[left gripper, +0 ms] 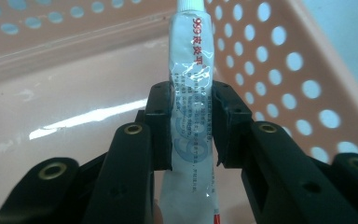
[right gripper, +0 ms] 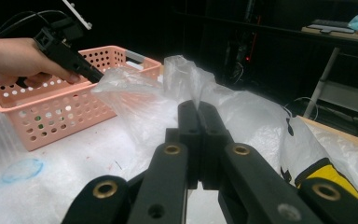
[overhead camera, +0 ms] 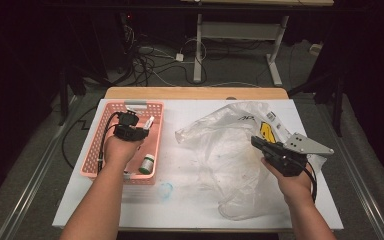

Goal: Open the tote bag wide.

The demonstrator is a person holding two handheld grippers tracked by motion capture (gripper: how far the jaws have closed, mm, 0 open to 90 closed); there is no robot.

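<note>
Left claw (left gripper: 192, 116) has its two black jaws pressed against the sides of a white ointment tube (left gripper: 191, 93), which stands lengthwise between them with red lettering running down it and its capped end pointing away toward the far wall of the pink basket (left gripper: 279, 60). From above, that left claw (overhead camera: 141, 131) hangs over the pink basket (overhead camera: 111, 108) at the left end of the white counter (overhead camera: 190, 197), and the tube (overhead camera: 149, 122) pokes out from its tip toward the basket's right wall. A small green-capped bottle (overhead camera: 147, 163) lies on the basket floor near its front right corner, apart from the tube. Over on the right, the right claw (right gripper: 198, 121) has its jaws closed flat together on a fold of the clear plastic bag (right gripper: 242, 112), pinching the film just where it rises in a peak. Seen from above, the right claw (overhead camera: 256, 141) sits at the bag's right side, and the crumpled plastic bag (overhead camera: 220, 150) spreads across the middle and right of the counter, with a yellow and black printed patch (overhead camera: 266, 131) just beside the claw. A faint blue ring mark (overhead camera: 166, 190) shows on the counter in front of the basket.
</note>
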